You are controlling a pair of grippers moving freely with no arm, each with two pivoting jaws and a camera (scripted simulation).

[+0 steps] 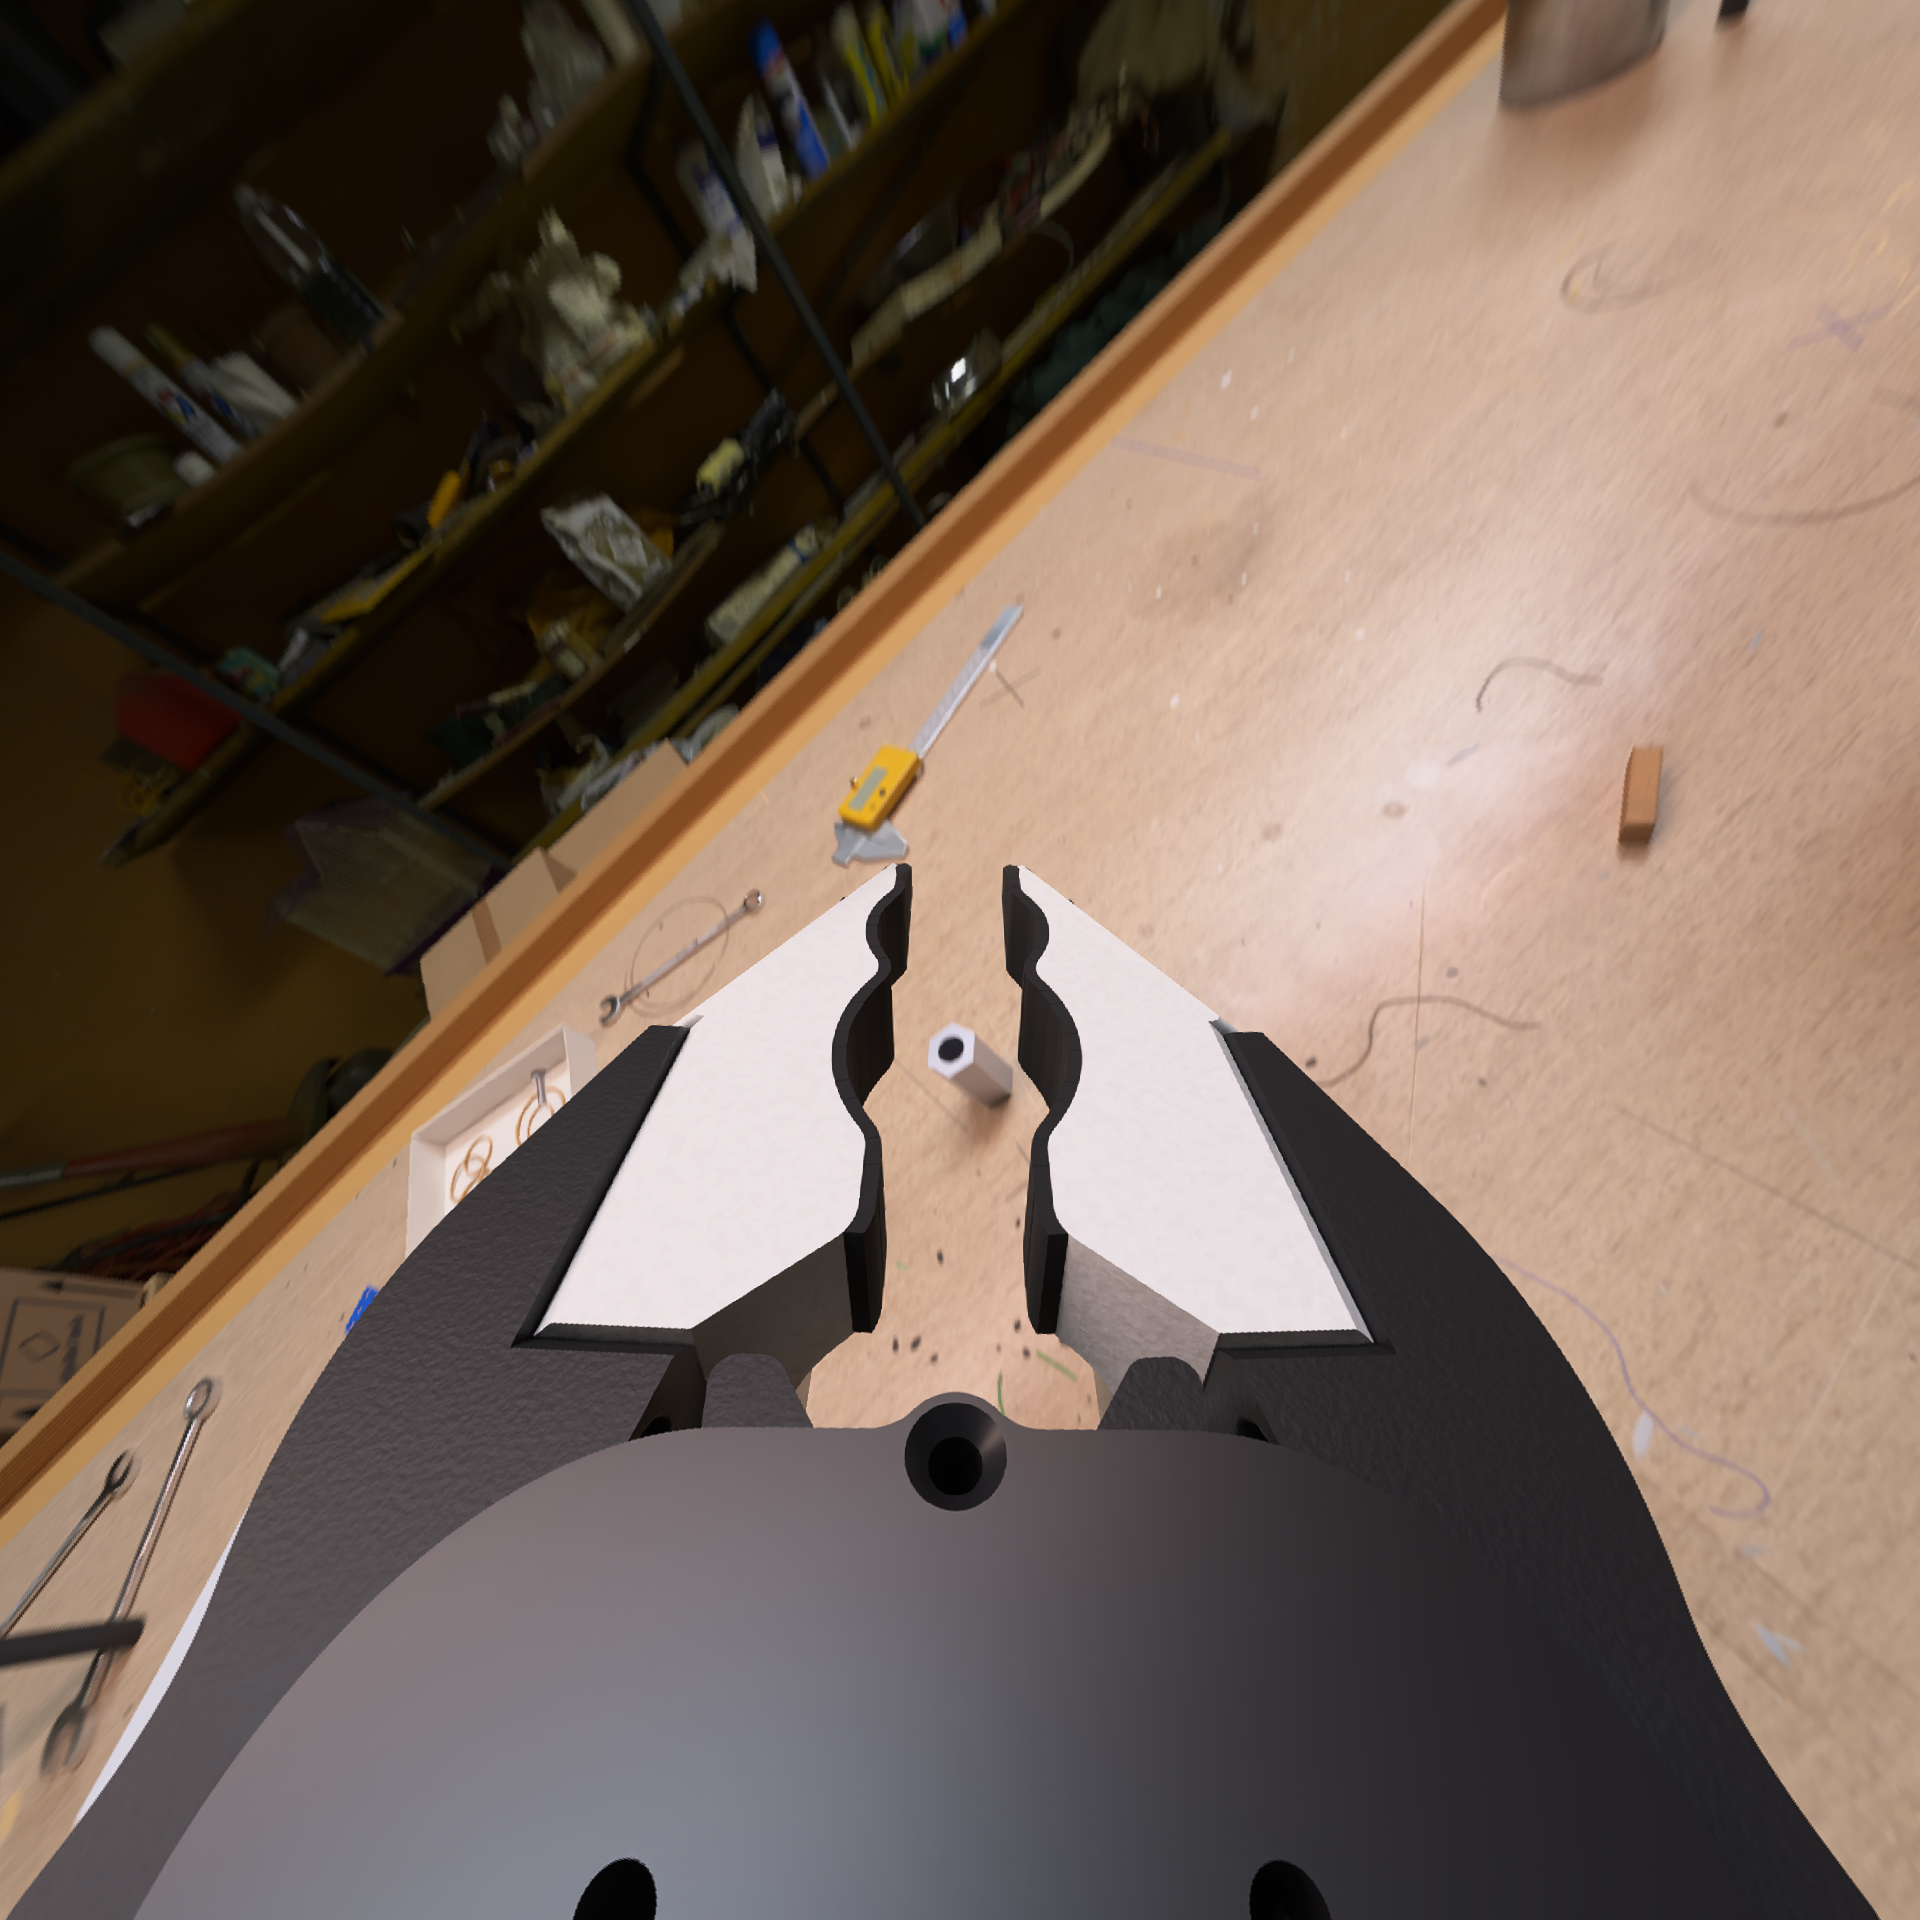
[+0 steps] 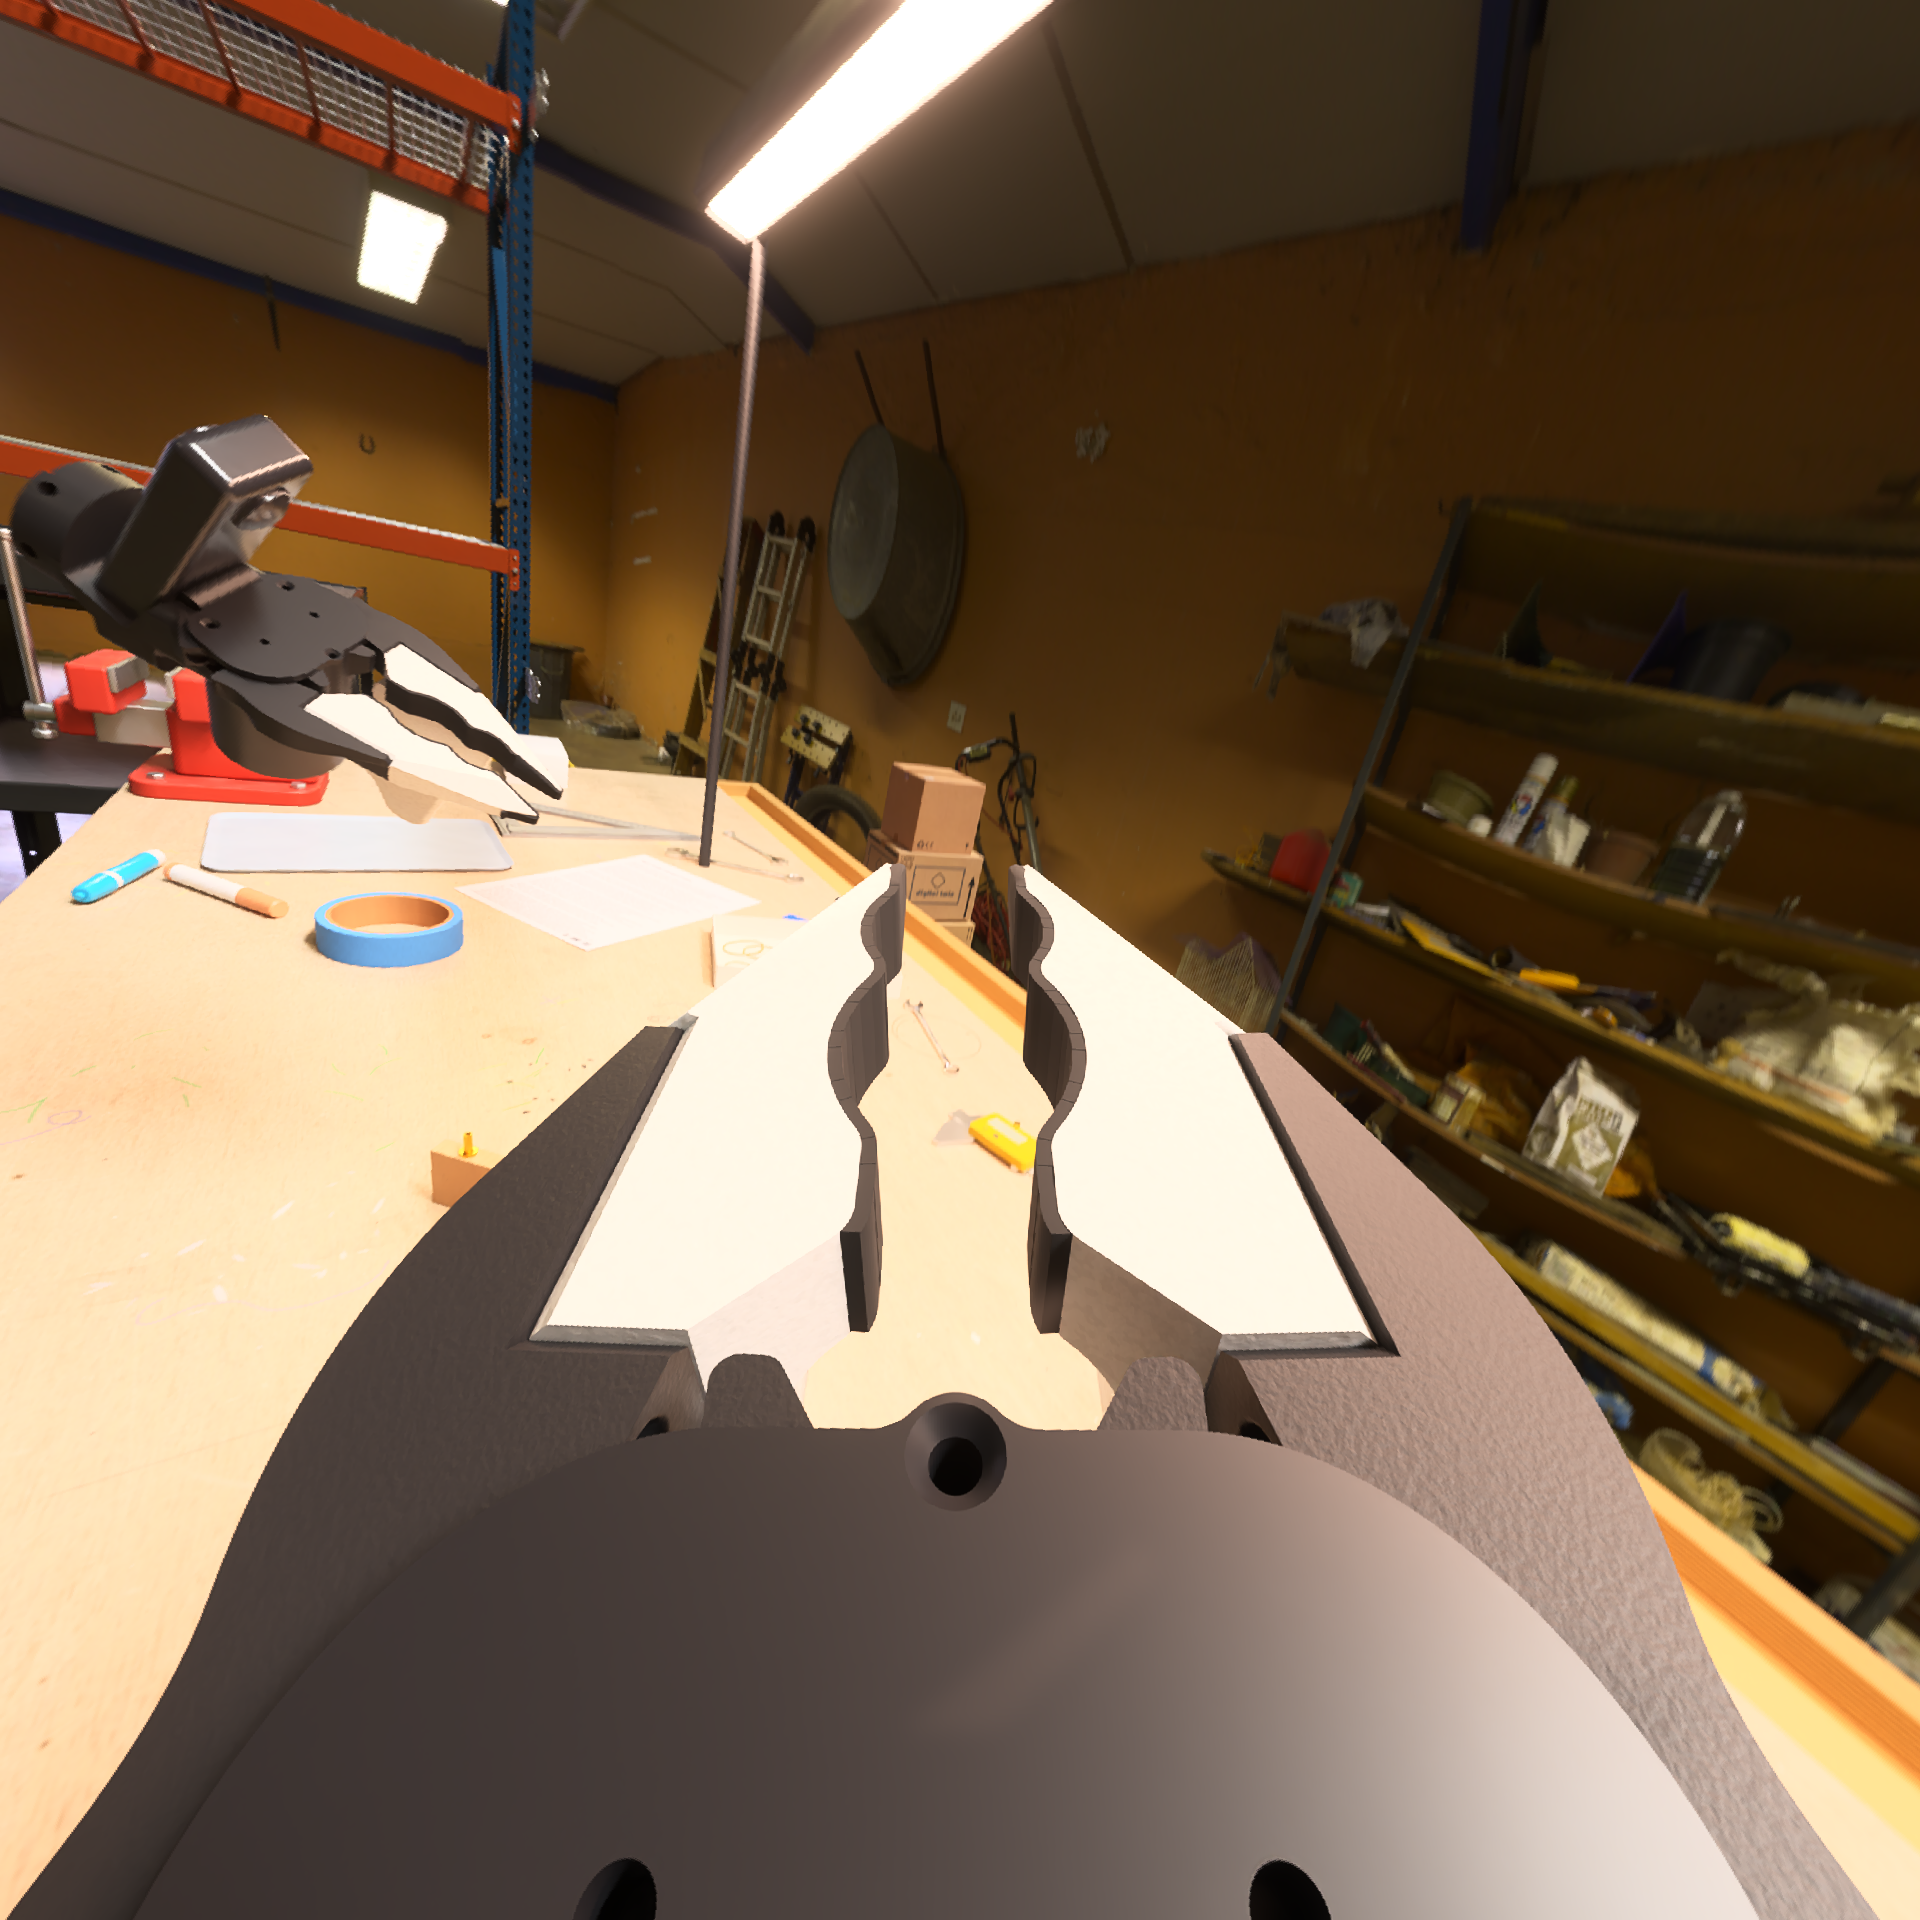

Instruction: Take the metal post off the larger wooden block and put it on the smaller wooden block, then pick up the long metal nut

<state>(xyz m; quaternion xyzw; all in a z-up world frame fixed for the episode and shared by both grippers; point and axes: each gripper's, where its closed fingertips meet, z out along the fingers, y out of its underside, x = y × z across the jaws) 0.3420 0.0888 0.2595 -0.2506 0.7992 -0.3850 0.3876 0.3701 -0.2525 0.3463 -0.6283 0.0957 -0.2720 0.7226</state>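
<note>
In the left wrist view my left gripper point(image 1: 956, 878) is open and empty above the table. The long metal nut point(image 1: 971, 1065), a silver hexagonal piece, lies on its side on the table and shows in the gap between the fingers. A bare wooden block point(image 1: 1640, 795) lies far to the right. In the right wrist view my right gripper point(image 2: 956, 878) is open and empty. A wooden block point(image 2: 455, 1172) with a small brass post point(image 2: 469, 1143) upright on it shows just left of it, partly hidden. The left gripper point(image 2: 545, 800) hovers at the far left.
A yellow caliper point(image 1: 883, 790), wrenches point(image 1: 681, 956) and a white tray point(image 1: 436, 1132) of rubber bands lie near the table's raised edge point(image 1: 727, 769). Blue tape point(image 2: 388, 928), markers point(image 2: 229, 891), paper point(image 2: 613, 899), a red vise point(image 2: 197, 727) and a tall thin rod point(image 2: 732, 551) stand farther off.
</note>
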